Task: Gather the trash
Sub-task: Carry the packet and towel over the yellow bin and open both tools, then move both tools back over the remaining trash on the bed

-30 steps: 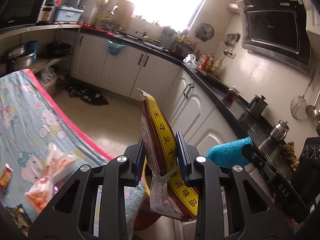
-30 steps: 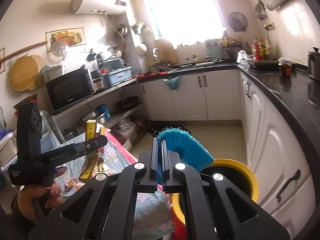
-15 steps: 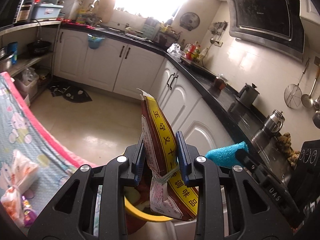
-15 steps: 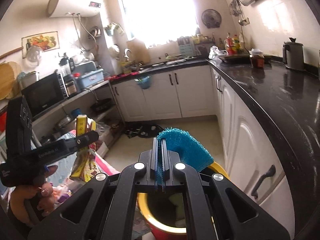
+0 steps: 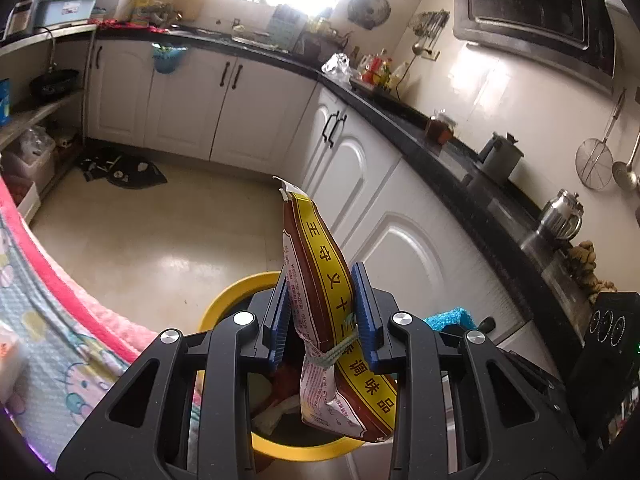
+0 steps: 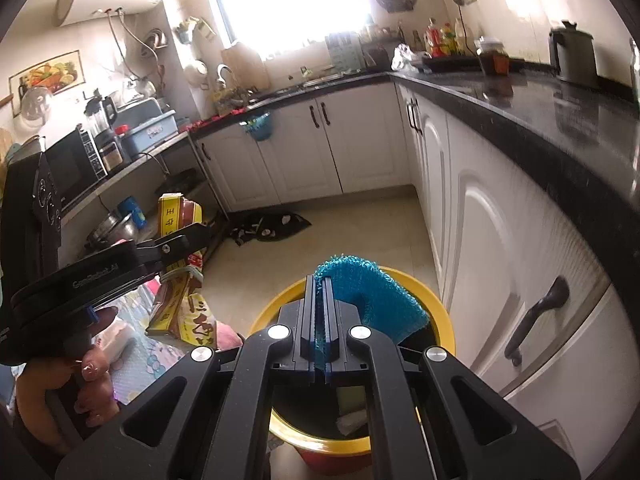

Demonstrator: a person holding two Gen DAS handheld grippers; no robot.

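Both grippers point forward and downward over the yellow-rimmed trash bin (image 6: 436, 308), which stands on the pale tiled floor (image 5: 132, 248) beside the white cabinets (image 5: 404, 248). The left gripper (image 5: 322, 316) pinches a seasoning packet (image 5: 320, 280) between its blue pads; the packet stands nearly upright, its torn top edge rising above the pads and its lower end hanging over the bin's mouth. In the right wrist view the same tool enters from the left, held by a hand (image 6: 86, 380) wrapped around its grip, with faint lettering along its dark body that reads roughly "GenRobot.AI". The right gripper (image 6: 319, 320) has its fingers pressed together on a teal scouring cloth (image 6: 372, 292), whose rough, nubbly flap bends to the right above the bin rim.

The packet is brown with a broad yellow band carrying Chinese characters; "调味品" is legible on the lower part. A greenish rubber band cinches it at mid-height, and its side panel holds small print too fine to read. Inside the bin some pale scraps lie against the dark lining. To the left, a cartoon-print cloth with a pink edge (image 5: 72, 300) covers a surface next to the bin
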